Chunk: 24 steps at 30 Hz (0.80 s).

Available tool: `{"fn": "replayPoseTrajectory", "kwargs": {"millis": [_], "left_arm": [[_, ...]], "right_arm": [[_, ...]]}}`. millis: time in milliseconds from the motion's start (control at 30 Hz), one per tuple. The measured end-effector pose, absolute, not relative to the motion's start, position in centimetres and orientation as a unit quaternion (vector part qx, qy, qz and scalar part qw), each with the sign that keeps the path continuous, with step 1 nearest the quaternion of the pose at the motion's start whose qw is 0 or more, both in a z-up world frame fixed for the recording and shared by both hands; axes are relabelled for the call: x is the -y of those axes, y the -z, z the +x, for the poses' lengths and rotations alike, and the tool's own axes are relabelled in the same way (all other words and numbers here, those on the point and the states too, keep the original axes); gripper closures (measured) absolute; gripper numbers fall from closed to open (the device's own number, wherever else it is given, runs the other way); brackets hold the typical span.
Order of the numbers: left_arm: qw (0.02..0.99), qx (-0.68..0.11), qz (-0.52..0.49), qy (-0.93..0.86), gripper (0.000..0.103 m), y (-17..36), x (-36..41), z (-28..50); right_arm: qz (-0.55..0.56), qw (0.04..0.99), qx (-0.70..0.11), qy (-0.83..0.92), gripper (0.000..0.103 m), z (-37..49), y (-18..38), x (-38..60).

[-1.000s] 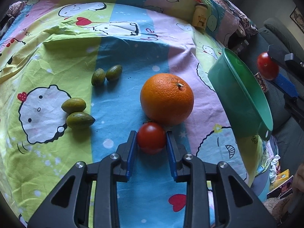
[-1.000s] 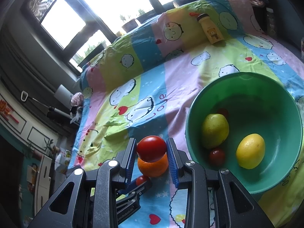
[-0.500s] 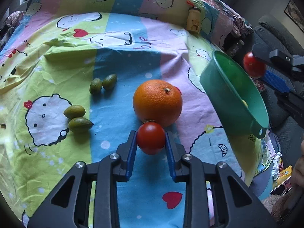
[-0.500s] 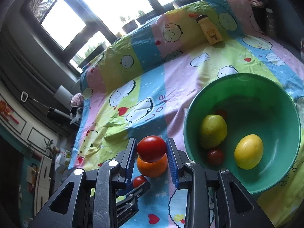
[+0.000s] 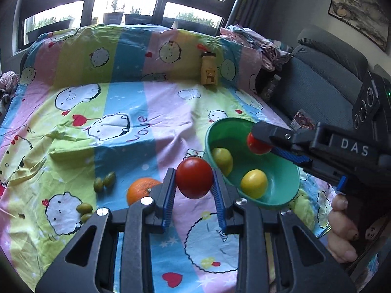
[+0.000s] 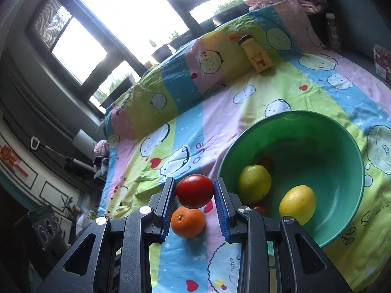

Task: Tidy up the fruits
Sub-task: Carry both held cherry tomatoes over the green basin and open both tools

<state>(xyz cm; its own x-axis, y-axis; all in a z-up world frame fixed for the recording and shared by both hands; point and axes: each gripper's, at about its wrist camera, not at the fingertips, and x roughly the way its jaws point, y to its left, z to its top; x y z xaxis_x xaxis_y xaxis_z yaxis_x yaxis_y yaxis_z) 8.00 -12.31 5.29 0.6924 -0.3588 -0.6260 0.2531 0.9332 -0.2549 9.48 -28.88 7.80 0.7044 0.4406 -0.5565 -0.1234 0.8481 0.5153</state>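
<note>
My left gripper (image 5: 194, 182) is shut on a red tomato (image 5: 194, 181) and holds it in the air just left of the green bowl (image 5: 281, 171). My right gripper (image 6: 194, 191) is shut on another red tomato (image 6: 194, 191); in the left wrist view that tomato (image 5: 257, 142) hangs over the bowl. The bowl (image 6: 342, 146) holds a green fruit (image 6: 254, 183), a lemon (image 6: 297, 204) and small red tomatoes (image 6: 260, 208). An orange (image 5: 140, 190) lies on the sheet; it also shows in the right wrist view (image 6: 187, 222). Several green olives (image 5: 103, 183) lie left of it.
A yellow bear bottle (image 5: 209, 69) stands at the back of the cartoon bedsheet (image 5: 122, 112). A grey sofa (image 5: 325, 83) runs along the right. A pile of clothes (image 5: 256, 44) lies at the back right. Windows are behind the bed.
My left gripper has lifted its tomato off the sheet and tilted up towards the bowl. My right gripper has moved its tomato over the bowl.
</note>
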Motion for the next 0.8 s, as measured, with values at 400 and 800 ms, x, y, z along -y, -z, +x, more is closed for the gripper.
{"fn": "replayPoseTrajectory", "kwargs": {"millis": [400,800], "left_arm": [[0.907,-0.355,-0.053,0.222,0.074,-5.8,19.8,11.0],[0.877,-0.401,-0.067,0.257,0.074,-2.9,23.3,13.3]], "right_arm": [[0.292,0.884,-0.355,-0.083,0.069,9.9,-6.3,36.0],[0.307,0.869,-0.389,-0.001,0.069,11.1,-3.7,39.7]]}}
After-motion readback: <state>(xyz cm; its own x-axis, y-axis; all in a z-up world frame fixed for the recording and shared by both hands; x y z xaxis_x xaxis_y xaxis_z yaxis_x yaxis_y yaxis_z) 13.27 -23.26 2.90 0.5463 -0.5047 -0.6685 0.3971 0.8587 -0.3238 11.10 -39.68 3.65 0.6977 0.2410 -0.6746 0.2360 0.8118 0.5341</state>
